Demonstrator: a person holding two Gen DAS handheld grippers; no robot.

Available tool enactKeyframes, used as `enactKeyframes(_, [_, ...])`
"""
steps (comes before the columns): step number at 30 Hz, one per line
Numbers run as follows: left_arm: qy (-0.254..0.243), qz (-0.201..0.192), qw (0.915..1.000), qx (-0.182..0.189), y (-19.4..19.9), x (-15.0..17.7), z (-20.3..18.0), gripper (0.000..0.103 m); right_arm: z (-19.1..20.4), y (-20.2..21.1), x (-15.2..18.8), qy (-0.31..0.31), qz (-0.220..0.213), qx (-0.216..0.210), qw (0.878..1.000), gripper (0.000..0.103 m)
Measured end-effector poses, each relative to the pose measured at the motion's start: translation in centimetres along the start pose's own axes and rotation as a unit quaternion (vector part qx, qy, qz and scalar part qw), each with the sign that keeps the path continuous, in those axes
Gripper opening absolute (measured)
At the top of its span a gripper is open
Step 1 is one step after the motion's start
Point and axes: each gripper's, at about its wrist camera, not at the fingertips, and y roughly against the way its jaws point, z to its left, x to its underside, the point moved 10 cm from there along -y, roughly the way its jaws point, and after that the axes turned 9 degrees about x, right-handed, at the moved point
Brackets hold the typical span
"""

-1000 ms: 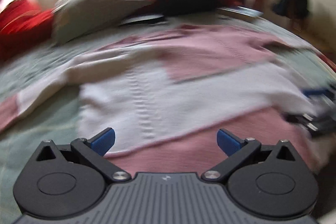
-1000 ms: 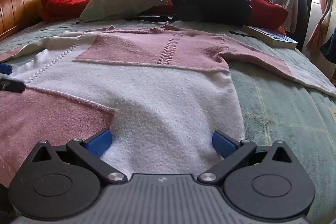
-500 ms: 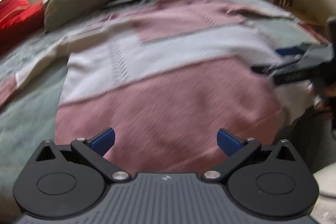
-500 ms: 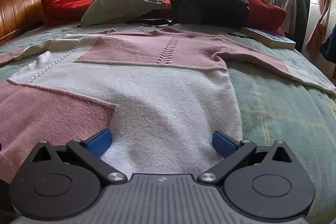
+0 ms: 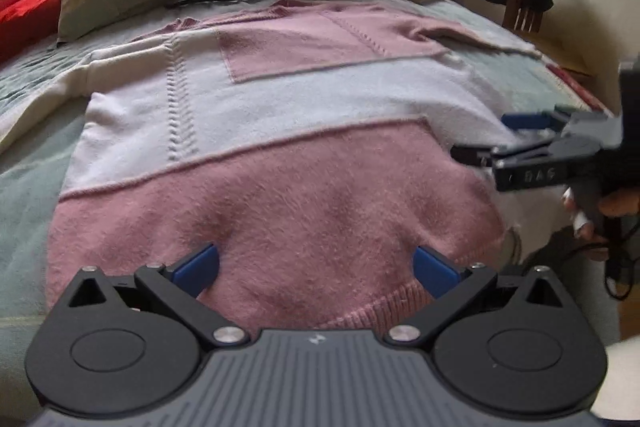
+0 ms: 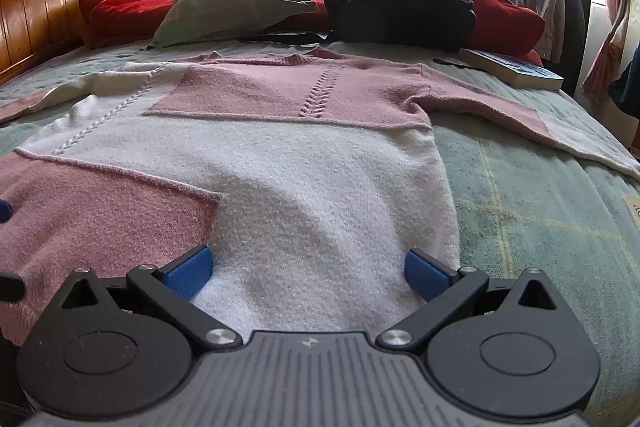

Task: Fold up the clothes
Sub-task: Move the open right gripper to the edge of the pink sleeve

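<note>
Lying flat and spread across the bed [image 6: 540, 211], the pink-and-white sweater [image 5: 280, 131] is looking soft, light and floppy, probably best pinched at the ribbed hem corners nearest the grippers. Hovering at the pink hem, the left gripper [image 5: 316, 269] is keeping its jaws spread wide, holding nothing. Sitting over the white hem corner, the right gripper [image 6: 308, 273] is spread equally wide, also gripping nothing.

Legible text: "DAG" embossed on side of right gripper [image 5: 480, 139]. Book [image 6: 516, 69] cover print, ahead-right: too small to read.
</note>
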Motion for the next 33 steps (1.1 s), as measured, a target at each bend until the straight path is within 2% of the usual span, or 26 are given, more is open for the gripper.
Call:
enactKeyframes(6, [-0.002,-0.058,0.9983,-0.01,1.8,-5.9,3.5,0.102,0.0,0.2,-0.2,-0.002,0.01,0.005,1.0,0.103])
enactKeyframes(11, [0.025,-0.087,0.9959,0.004,-0.1,-9.5,7.0,0.102,-0.1,0.9,-0.9,-0.013,0.019,0.003,1.0,0.103])
enactKeyframes(14, [0.048,-0.08,0.9956,0.009,-2.3,-9.3,8.6,0.102,-0.2,1.4,-1.8,-0.013,0.012,0.001,1.0,0.103])
enactKeyframes(17, [0.079,-0.053,0.9951,0.027,-4.5,-6.9,9.3,0.102,-0.1,1.5,-2.8,-0.004,0.008,0.002,1.0,0.103])
enactKeyframes(20, [0.057,-0.067,0.9957,0.029,-4.5,-5.5,9.0,0.102,0.3,1.1,-3.8,0.005,0.011,-0.006,1.0,0.103])
enactKeyframes(22, [0.045,-0.068,0.9963,0.028,-4.1,-5.3,8.8,0.102,0.8,0.3,-4.6,0.01,0.018,-0.017,1.0,0.103])
enactKeyframes(26, [0.063,-0.06,0.9956,0.034,-3.4,-6.9,9.7,0.102,2.6,-1.4,-6.9,0.009,0.034,-0.065,0.997,0.103])
enactKeyframes(30, [0.042,-0.084,0.9955,0.014,-3.4,-10.9,11.8,0.102,4.3,-3.2,-10.2,0.006,0.045,-0.117,0.992,0.103])
enactKeyframes(33, [0.026,-0.101,0.9946,0.004,-4.3,-14.1,13.1,0.102,5.3,-5.1,-13.3,0.014,0.041,-0.139,0.989,0.103])
